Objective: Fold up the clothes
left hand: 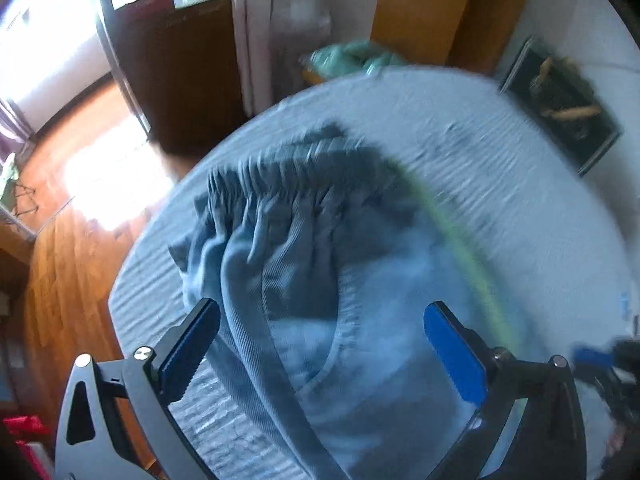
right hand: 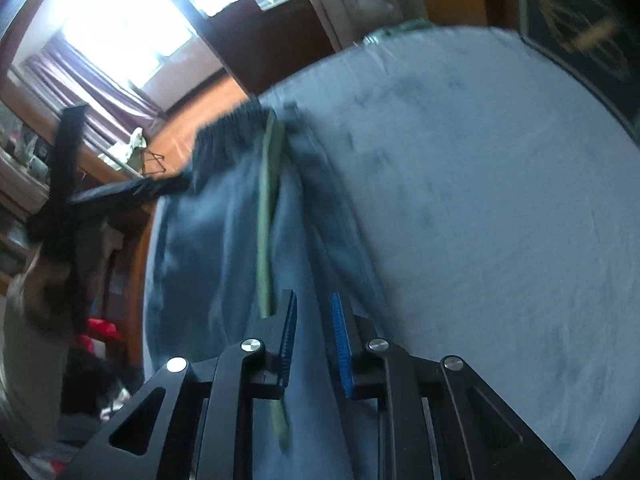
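Blue-grey pants (left hand: pixel 304 248) with a gathered elastic waistband (left hand: pixel 280 184) and a green side stripe (left hand: pixel 460 248) lie crumpled on a bed with a light blue sheet (left hand: pixel 500 184). My left gripper (left hand: pixel 320 348) is open and hovers over the pocket area, with cloth spread between its fingers. In the right wrist view the pants (right hand: pixel 224 232) run lengthwise toward the camera. There my right gripper (right hand: pixel 314 340) has its jaws close together with pant fabric between them, beside the green stripe (right hand: pixel 266 216). The left gripper (right hand: pixel 120 192) shows there as a dark shape by the waistband.
A dark framed picture (left hand: pixel 560 108) lies at the far right of the bed. A green bag (left hand: pixel 352 58) sits past the bed's far edge. Sunlit wooden floor (left hand: pixel 80 208) lies to the left, with red items (right hand: pixel 100 328) low beside the bed.
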